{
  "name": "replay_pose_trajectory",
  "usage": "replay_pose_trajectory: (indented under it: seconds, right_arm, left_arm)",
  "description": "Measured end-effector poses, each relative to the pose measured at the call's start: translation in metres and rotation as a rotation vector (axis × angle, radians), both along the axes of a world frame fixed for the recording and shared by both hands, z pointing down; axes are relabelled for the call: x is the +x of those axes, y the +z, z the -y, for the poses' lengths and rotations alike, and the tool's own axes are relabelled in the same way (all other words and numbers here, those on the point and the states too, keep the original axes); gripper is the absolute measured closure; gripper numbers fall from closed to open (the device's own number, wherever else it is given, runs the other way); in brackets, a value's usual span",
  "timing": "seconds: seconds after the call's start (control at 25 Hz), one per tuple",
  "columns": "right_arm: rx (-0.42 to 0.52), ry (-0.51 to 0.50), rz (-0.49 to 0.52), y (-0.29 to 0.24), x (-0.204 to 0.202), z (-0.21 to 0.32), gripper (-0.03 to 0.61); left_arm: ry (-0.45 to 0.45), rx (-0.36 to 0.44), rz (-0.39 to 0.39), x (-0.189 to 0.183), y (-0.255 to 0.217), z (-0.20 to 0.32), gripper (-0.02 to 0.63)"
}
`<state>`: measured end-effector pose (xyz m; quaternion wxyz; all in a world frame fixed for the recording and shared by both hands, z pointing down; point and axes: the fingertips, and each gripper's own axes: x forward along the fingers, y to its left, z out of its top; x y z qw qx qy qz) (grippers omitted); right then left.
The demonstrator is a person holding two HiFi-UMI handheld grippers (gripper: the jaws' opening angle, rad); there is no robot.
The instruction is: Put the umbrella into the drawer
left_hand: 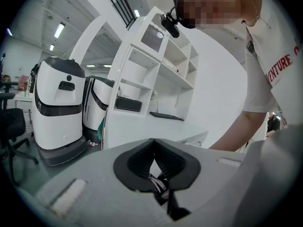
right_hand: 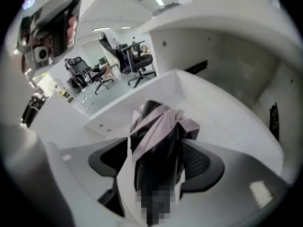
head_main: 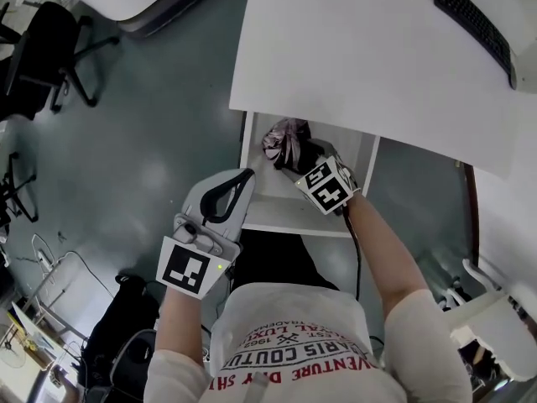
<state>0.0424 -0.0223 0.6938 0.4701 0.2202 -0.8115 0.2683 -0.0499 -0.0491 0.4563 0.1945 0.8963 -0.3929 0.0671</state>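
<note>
The folded umbrella (head_main: 285, 141), black with pale pink fabric, lies inside the open white drawer (head_main: 294, 217) under the desk. My right gripper (head_main: 304, 164) points steeply down over it. In the right gripper view the umbrella (right_hand: 158, 136) stands between the jaws of that gripper (right_hand: 158, 150). The jaws are spread wide, with a strip of drawer floor showing between the left pad (right_hand: 111, 162) and the umbrella. My left gripper (head_main: 246, 177) hovers at the drawer's left front corner, its pads meeting at the tips (left_hand: 152, 143) with nothing in them.
The white desk (head_main: 377, 49) overhangs the back of the drawer and carries a keyboard (head_main: 470, 15). Office chairs (head_main: 50, 57) stand on the grey floor to the left. White machines (left_hand: 59, 108) and shelving (left_hand: 161, 65) stand beyond the left gripper.
</note>
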Motion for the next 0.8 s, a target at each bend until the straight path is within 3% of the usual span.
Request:
replay_pose_trajectory:
  seconds: [0.2,0.28,0.36,0.56,0.8]
  right_arm:
    - [0.081,0.026,0.02,-0.057,0.004,0.001,0.275]
    - [0.157,0.072,0.034,-0.081,0.008,0.007,0.414]
    - [0.205,0.13,0.08,-0.105,0.012,0.011,0.491]
    - [0.224,0.238,0.199,-0.16,0.017,-0.001,0.559]
    - [0.378,0.266,0.29,-0.243,0.022,-0.012,0.578]
  left_arm:
    - [0.007,0.052,-0.007,0.012,-0.032,-0.015,0.609]
    - [0.002,0.066,-0.001,0.013,-0.045,-0.021,0.609]
    - [-0.009,0.084,0.002,0.012,-0.058,-0.026,0.609]
    - [0.001,0.14,0.017,0.016,-0.1,-0.044,0.609]
    - [0.018,0.222,0.042,0.019,-0.152,-0.057,0.609]
